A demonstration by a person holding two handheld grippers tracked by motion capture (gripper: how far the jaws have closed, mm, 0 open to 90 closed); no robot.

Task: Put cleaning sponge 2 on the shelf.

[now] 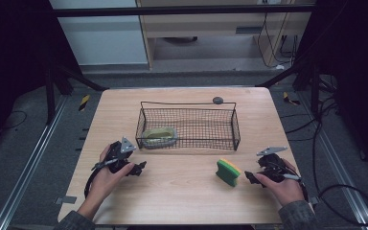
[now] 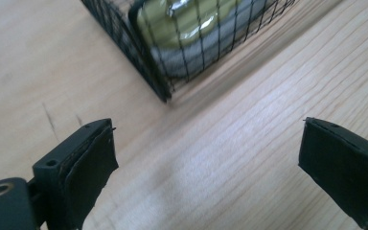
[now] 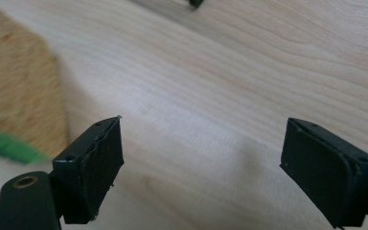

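Now, from the high view, the left gripper [image 1: 139,168] rests low on the pale wooden table [image 1: 182,191], just in front of the near-left corner of the black wire mesh basket [image 1: 188,125], where a green-and-grey sponge wrapped in clear film [image 1: 159,136] lies inside, just beyond the jaws. The right gripper [image 1: 250,178] sits near the table's right edge, jaws pointing left at a yellow sponge with a green scouring layer [image 1: 228,172], which stands on edge just beside its tips, not touching. Bare wood lies open between the two hands and toward the near edge.

Seen from the left gripper view, the left gripper [image 2: 206,158] has its jaws spread wide with only wood between them; the basket corner [image 2: 160,86] stands just ahead, the wrapped sponge [image 2: 187,24] pressed behind the mesh.

Along the right gripper view, the right gripper [image 3: 201,158] is spread too, nothing between its pads; the yellow sponge [image 3: 19,96], blurred, lies ahead and off to the left of the left-hand pad, its texture and green edge close up.
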